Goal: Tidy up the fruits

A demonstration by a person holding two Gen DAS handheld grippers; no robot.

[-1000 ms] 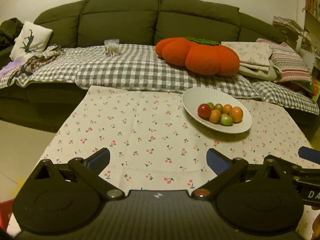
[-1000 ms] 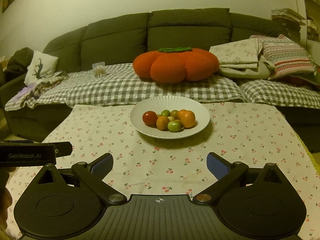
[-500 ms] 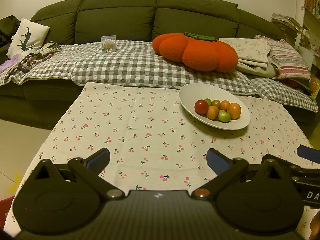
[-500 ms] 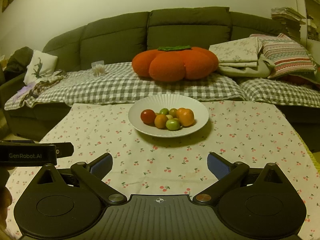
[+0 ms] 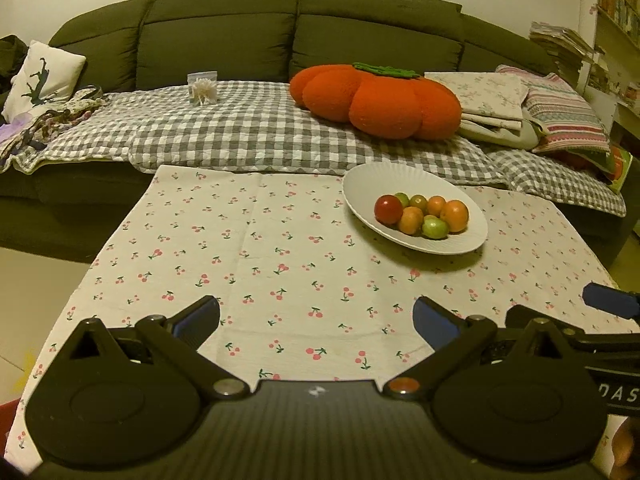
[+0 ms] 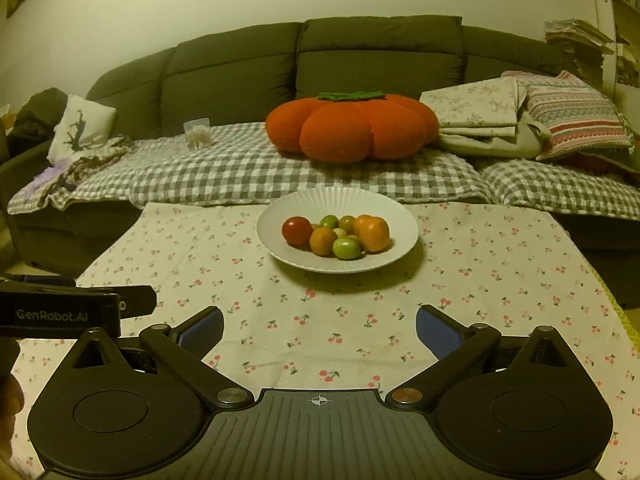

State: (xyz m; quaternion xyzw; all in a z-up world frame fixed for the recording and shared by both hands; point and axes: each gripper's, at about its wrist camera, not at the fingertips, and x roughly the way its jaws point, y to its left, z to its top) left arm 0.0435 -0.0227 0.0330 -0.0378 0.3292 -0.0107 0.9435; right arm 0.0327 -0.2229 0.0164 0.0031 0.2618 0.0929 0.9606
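a white ribbed plate [image 6: 404,236] of small round fruits sits toward the far edge of a desk [image 6: 500,280] draped in a matte cotton cloth printed with red cherries, ahead of two pairs of tongs held low over the near edge. the left tongs [image 5: 316,320] stand wide open with nothing between their blue-padded fingers [image 5: 198,318], and the right tongs [image 6: 320,326] are spread just as wide and likewise empty, pointing straight at the plate. the plate is a shallow oval-looking dish with fine radial fluting; in the left wrist view its long axis runs from upper left to lower right. inside, a glossy red tomato-like fruit [image 6: 297,231] lies at the left of the cluster, an orange fruit [image 6: 374,234] at the right, and a green fruit [image 6: 347,248] nearest the camera, all touching or just beside one another. behind the desk a dark green sofa [image 6: 360,64] carries a grey gingham quilted cover [image 6: 248,176] and a plush orange pumpkin-shaped cushion [image 6: 352,128] with lobed segments and a green top. the body of the left tongs edges into the right wrist view at lower left.
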